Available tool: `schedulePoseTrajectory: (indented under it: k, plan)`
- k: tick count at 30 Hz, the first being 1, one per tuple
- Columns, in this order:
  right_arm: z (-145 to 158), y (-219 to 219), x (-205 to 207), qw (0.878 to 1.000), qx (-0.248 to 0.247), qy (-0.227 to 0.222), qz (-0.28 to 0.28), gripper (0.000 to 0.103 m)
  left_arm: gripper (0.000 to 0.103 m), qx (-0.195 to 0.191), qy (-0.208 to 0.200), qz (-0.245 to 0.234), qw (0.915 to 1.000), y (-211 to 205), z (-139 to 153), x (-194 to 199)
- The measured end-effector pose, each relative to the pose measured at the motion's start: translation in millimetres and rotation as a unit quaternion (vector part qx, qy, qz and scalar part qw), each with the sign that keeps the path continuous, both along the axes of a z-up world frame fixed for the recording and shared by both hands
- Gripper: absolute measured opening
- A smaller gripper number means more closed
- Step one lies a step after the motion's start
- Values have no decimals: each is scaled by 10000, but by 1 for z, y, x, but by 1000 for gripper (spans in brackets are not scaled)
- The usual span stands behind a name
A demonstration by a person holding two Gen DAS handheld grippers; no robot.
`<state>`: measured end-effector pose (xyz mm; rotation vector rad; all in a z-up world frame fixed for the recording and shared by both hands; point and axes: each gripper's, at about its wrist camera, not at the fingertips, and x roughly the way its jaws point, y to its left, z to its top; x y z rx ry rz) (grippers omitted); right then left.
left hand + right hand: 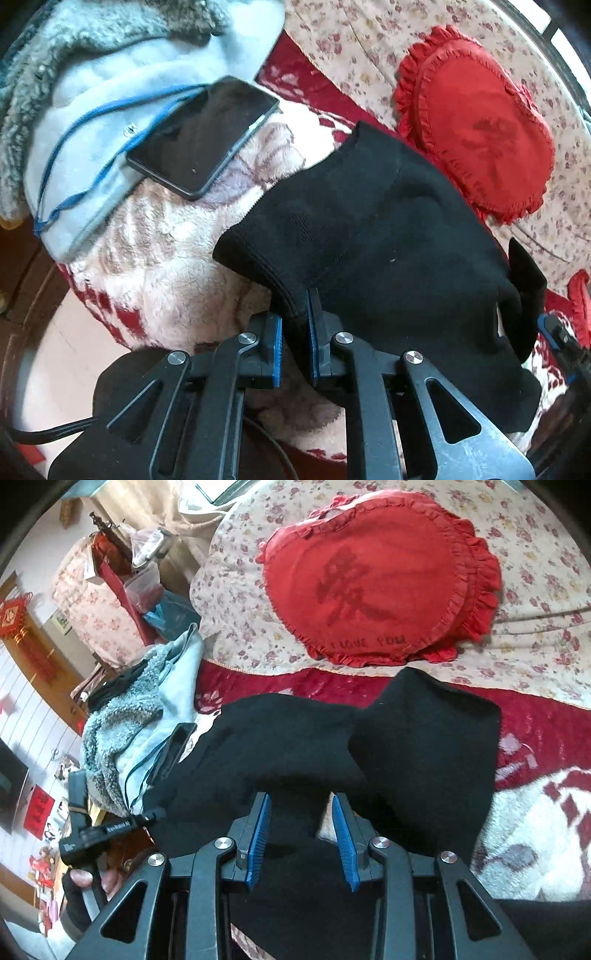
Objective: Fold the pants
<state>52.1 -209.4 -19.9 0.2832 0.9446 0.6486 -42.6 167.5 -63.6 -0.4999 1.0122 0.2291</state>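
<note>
Black pants (369, 236) lie bunched on a fluffy white-and-red blanket (159, 266). My left gripper (295, 334) is shut on the pants' near left edge, and a fold of the black cloth is pinched between its blue pads. In the right wrist view the pants (288, 746) spread ahead of my right gripper (301, 830). Its jaws stand apart with a strip of black cloth between them and a gap beside the right pad (343, 834). That gripper also shows at the pants' right side (554, 332), where a flap of cloth stands up.
A black phone (203, 136) rests on a pale blue fleece garment (92, 110) left of the pants. A red heart-shaped cushion (376, 579) lies behind them on a floral bedspread (535, 554). A hand (85, 878) holds the left tool beyond the bed's left edge.
</note>
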Motion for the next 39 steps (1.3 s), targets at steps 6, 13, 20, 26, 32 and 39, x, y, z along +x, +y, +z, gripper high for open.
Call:
schedulePoseTrajectory:
  k: [6,13,20,26,32,39]
  plan:
    - [7,34,24,9987,-269,-103,415,37,29,248,93,-127,9996,1,18,-5]
    - [14,97,76,9900,-777,-353,1124,44,37,581,-88,-256,9979,3,45,-7]
    - [-10,151,122,9762,-1345,-300,1673,44,58,564,-354,-702,9953,-12,52,57]
    - [-25,147,147,9729,-1372,-123,1855,44,58,669,-270,-1805,9809,-29,44,139]
    - [-36,146,168,9668,-1412,65,2128,46,58,535,106,-2079,9766,-8,21,204]
    - [-54,149,180,9597,-1361,143,2455,48,58,343,399,-2185,9744,6,-8,235]
